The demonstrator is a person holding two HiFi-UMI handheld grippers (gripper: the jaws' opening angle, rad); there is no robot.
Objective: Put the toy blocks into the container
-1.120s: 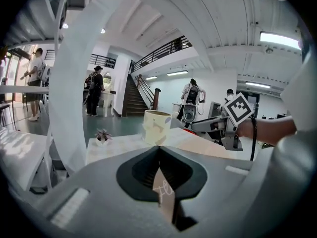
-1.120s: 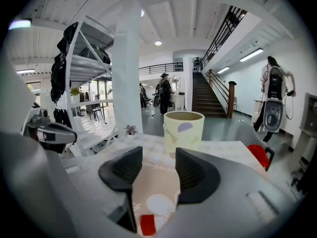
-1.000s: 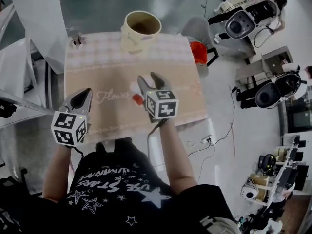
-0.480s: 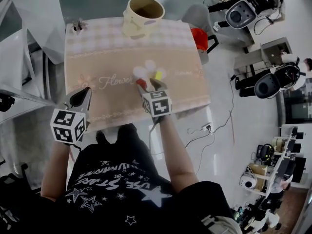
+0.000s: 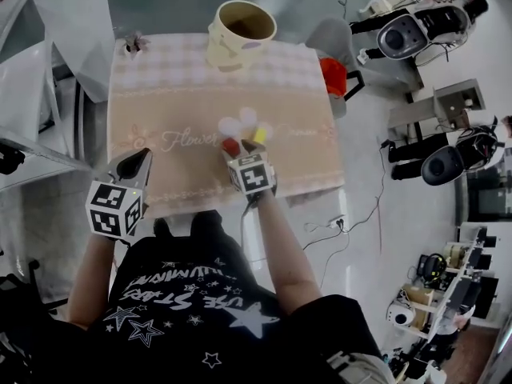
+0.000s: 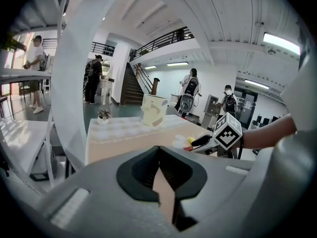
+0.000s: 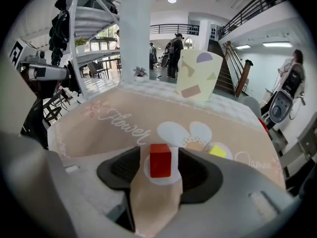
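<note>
A red block [image 7: 160, 160] lies on the flowered tablecloth, between the jaws of my right gripper [image 7: 159, 168]. A gap shows on each side of it; the jaws have just been opening. A yellow block [image 7: 217, 150] lies just to its right. In the head view the red block [image 5: 230, 146] and yellow block [image 5: 258, 137] sit ahead of the right gripper [image 5: 237, 154]. The cream container [image 5: 240, 32] stands upright at the table's far edge. My left gripper [image 5: 142, 155] hovers at the near left corner, its tips together on nothing [image 6: 158, 150].
A small potted plant [image 5: 132, 42] sits at the table's [image 5: 176, 102] far left corner. A red-seated chair [image 5: 334, 74] stands off the right side. A white pillar [image 6: 74, 73] rises to the left. People and equipment stand in the hall beyond.
My right gripper has come down from above the table onto the red block, which now sits between its jaws. The left gripper sank a little near the front left edge.
</note>
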